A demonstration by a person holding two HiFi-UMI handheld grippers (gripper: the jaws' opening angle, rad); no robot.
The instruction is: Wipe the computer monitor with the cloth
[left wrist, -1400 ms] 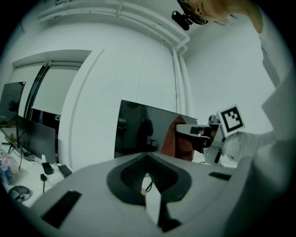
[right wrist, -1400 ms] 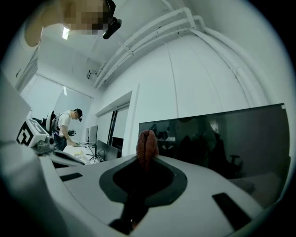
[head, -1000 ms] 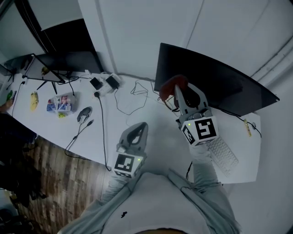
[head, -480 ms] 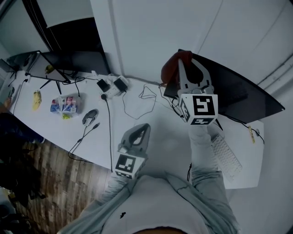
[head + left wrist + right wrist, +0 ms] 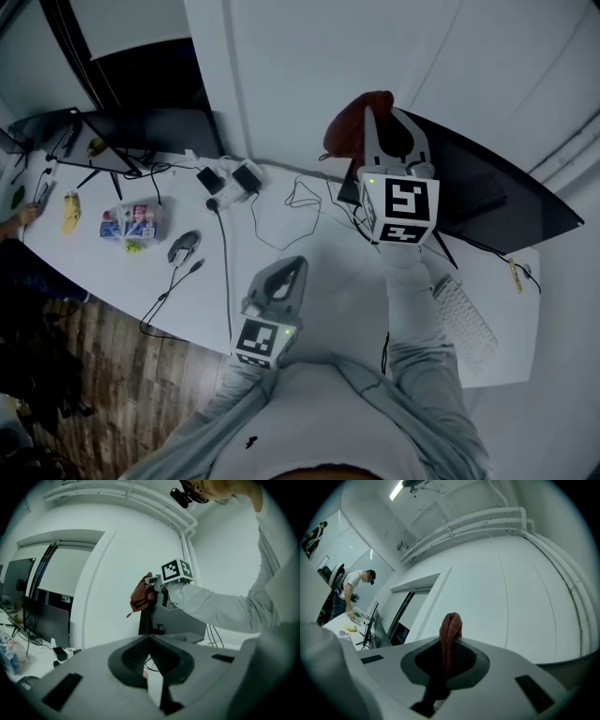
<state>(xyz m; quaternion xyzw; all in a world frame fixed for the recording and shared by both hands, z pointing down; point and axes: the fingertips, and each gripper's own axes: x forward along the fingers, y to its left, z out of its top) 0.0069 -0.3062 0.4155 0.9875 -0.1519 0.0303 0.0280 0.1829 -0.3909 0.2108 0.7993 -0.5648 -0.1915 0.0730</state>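
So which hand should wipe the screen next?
Right. The right gripper grips the cloth, raised beside the top edge of the monitor. The left gripper is shut, empty, low over the desk, away from the monitor.

Two claws, the left claw (image 5: 292, 266) and the right claw (image 5: 382, 118) — one reddish-brown cloth (image 5: 351, 133), one curved monitor (image 5: 487, 187), one keyboard (image 5: 464, 321), one mouse (image 5: 183, 246) — all on one desk (image 5: 319, 267).

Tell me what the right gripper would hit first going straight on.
Likely the white wall: the right gripper, shut on the reddish-brown cloth, points past the top edge of the dark flat monitor. Depth is unclear.
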